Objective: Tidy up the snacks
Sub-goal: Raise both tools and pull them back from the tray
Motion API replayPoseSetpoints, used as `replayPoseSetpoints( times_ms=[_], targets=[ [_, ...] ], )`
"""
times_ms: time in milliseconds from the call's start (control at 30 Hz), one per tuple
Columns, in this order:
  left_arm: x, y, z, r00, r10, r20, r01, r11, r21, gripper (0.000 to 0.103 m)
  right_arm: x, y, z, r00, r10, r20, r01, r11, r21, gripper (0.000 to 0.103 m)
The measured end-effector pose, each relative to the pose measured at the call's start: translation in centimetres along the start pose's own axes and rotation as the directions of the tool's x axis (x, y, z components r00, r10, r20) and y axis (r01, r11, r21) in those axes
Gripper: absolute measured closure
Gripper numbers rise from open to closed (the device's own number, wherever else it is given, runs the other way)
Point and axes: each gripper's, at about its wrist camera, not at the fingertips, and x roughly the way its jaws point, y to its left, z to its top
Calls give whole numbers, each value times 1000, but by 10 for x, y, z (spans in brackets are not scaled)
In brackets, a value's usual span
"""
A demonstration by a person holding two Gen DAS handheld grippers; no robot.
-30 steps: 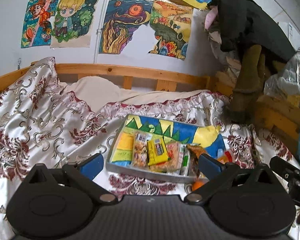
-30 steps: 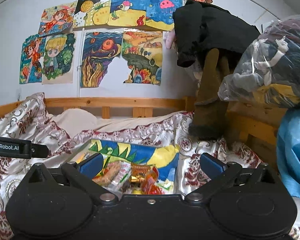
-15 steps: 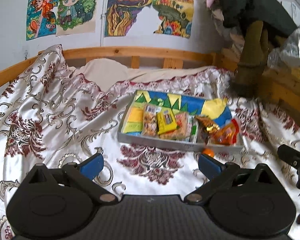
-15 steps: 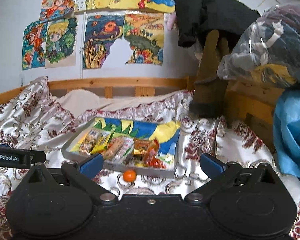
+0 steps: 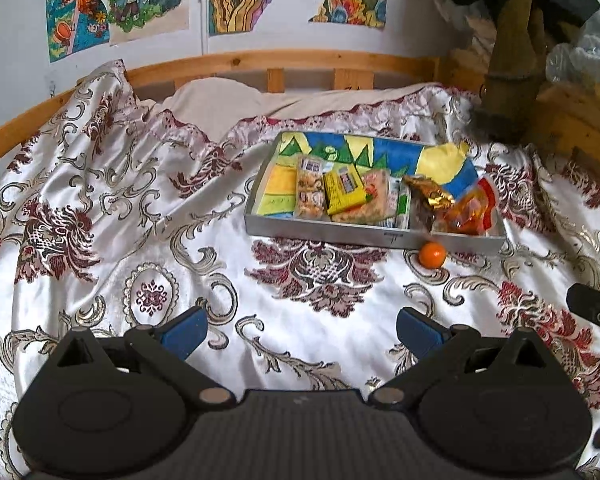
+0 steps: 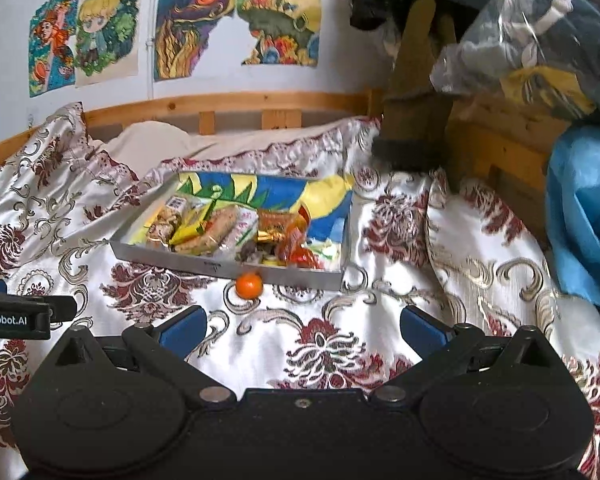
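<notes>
bright, even daylight | soft shadows | fisheye-bent edges | slight blur

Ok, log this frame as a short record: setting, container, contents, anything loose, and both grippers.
setting: bedspread on a wooden-framed bed
container: tray, lined with a colourful drawing
contents: wrapped snacks, including a yellow packet and an orange wrapper
loose: small orange on the bedspread, just outside the tray's near wall
left gripper: open, empty
right gripper: open, empty

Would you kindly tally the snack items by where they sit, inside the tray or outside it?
Inside the tray: 6 wrapped snacks that I can tell apart, among them the yellow packet
Outside, on the bedspread: 1 small orange fruit
Total: 7
</notes>
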Motion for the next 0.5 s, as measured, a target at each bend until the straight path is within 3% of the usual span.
replayPoseSetpoints(
  times_ms=[500],
  targets=[
    [6,-6,-5,999,14,-28,-13,999,45,1,8,0,-3,999,-14,-48,14,1000,-10,1]
  ],
)
